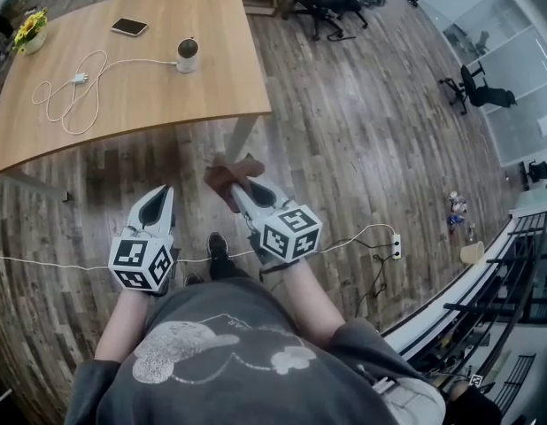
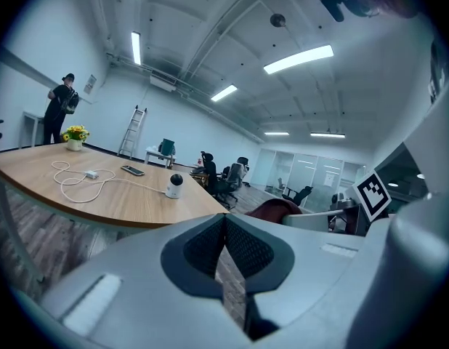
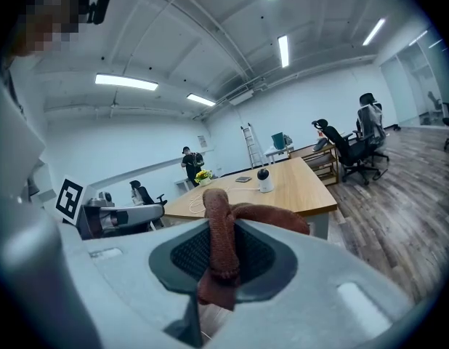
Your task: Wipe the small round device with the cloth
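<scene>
Clamping a reddish-brown cloth [image 3: 219, 217] between its jaws, the right hand-held gripper [image 1: 247, 193] is closed on the fabric. In the right gripper view a rolled fold stands up between the dark pads and a loose flap drapes off to one side. The left hand-held gripper [image 2: 225, 222] has its jaws together at the tips with nothing between them (only floorboards show through the narrow slit lower down). In the head view both are held low in front of the person's body, side by side but apart, above the wooden floor [image 1: 362, 131] rather than over the worktop.

Farther out, the small round device [image 1: 187, 54], white with a dark face, stands upright on the wooden worktop [image 1: 194, 96] toward its right side, well apart from both hand-held grippers. A white cable [image 1: 132, 60] runs from it and loops across the wood. A phone [image 1: 129, 27] lies beyond it, and a pot of yellow flowers [image 1: 30, 30] sits at the far left.

As for progress, the cloth is in hand but, by my reading, the wiping itself has not begun, since cloth and device are nowhere near touching. What is left is the approach to the worktop, bringing the cloth onto the device and rubbing over its surface. The device looks light enough to slide or tip, so the empty left hand-held gripper may be needed to steady it.
</scene>
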A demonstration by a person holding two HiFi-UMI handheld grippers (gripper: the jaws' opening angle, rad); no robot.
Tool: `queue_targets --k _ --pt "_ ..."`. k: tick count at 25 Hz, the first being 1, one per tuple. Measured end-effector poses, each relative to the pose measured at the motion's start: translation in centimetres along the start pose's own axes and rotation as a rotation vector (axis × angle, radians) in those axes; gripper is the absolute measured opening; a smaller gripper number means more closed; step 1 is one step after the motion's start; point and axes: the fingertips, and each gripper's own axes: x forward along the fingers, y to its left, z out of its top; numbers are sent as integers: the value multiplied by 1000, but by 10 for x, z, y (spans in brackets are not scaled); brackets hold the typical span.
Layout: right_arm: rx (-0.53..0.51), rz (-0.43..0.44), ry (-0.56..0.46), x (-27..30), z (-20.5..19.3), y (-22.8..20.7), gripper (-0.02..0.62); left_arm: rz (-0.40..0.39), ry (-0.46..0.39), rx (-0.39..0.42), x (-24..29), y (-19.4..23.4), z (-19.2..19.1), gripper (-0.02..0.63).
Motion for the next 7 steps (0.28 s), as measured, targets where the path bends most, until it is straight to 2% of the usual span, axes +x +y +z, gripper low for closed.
queue_targets --k 7 --pt "-19 -13 7 -13 -5 6 57 -8 -12 3 -6 -6 0 18"
